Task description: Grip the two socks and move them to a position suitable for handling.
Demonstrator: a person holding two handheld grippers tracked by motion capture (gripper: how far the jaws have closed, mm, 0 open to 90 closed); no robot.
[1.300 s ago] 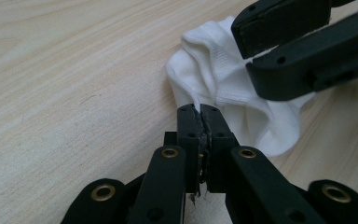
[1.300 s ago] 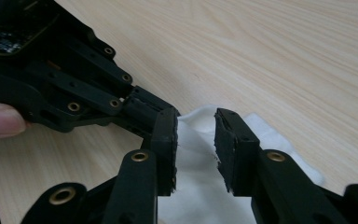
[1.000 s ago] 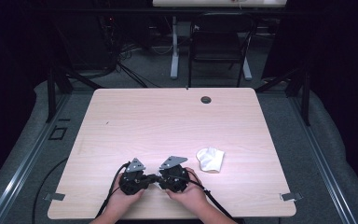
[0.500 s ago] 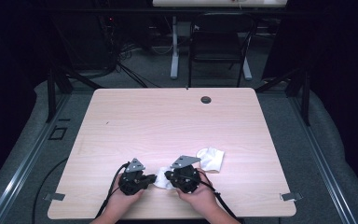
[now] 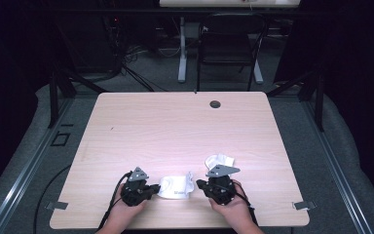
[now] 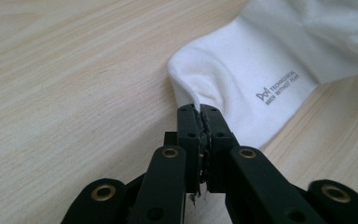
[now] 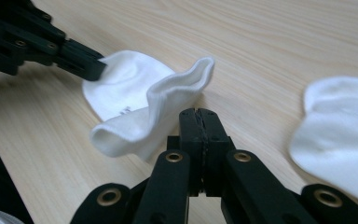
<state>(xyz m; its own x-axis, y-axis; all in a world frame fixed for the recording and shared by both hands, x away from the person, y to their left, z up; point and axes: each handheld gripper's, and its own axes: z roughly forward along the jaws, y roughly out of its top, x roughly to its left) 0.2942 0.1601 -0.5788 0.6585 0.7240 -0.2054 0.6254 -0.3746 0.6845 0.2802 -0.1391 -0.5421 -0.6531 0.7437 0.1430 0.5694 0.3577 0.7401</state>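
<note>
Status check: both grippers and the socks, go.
Left gripper shut on near sock edge. Right gripper shut, jaws pinching the same sock's other side, it seems. Second sock lies apart on table. Nothing in the way.

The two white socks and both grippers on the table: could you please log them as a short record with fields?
surface: light wood table
printed sock: lies between the two grippers, near the table's front edge
left gripper: fingers shut on the printed sock's edge
right gripper: fingers closed, just in front of that sock's open cuff; grip on it unclear
second sock: white, lying free beyond the right gripper
grommet: dark, near the far edge
</note>
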